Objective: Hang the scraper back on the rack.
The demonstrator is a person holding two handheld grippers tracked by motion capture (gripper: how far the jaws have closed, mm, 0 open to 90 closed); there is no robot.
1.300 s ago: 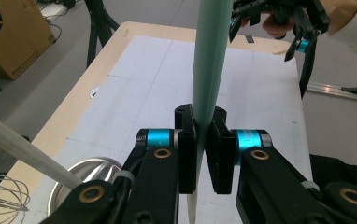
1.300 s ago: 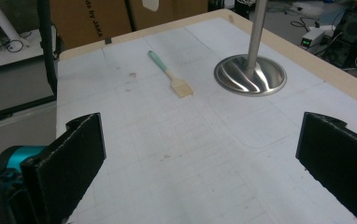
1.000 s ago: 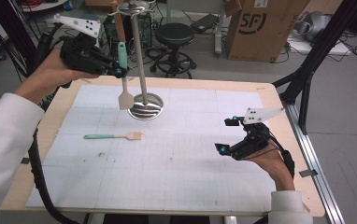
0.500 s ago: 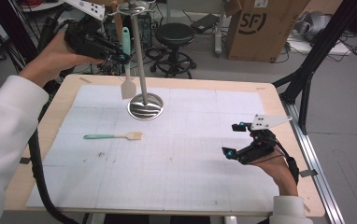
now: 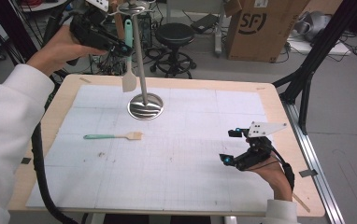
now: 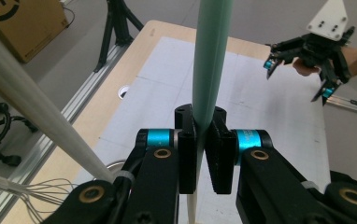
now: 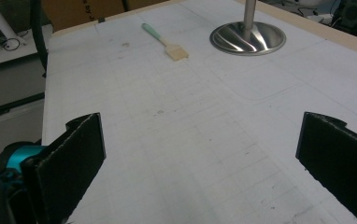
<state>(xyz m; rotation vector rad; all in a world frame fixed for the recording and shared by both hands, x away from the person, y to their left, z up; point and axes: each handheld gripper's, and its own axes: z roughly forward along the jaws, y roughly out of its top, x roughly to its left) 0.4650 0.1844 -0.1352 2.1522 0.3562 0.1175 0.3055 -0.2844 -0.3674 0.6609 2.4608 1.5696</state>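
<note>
Spatula (image 6: 211, 60) pinched in left gripper (image 6: 204, 140); right gripper (image 7: 200, 154) spread, empty.

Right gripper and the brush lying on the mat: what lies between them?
Nothing; in the right gripper view, bare mat stretches from the open right gripper to the brush.

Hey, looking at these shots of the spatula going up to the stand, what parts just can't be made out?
- Top of the stand, high view: the hooks sit at the frame's upper edge against clutter, so whether the spatula hangs there is unclear.
- Spatula blade, left gripper view: hidden below the left gripper.
- Brush bristles, right gripper view: too small and blurred.
- Right gripper, high view: pads too small.
</note>
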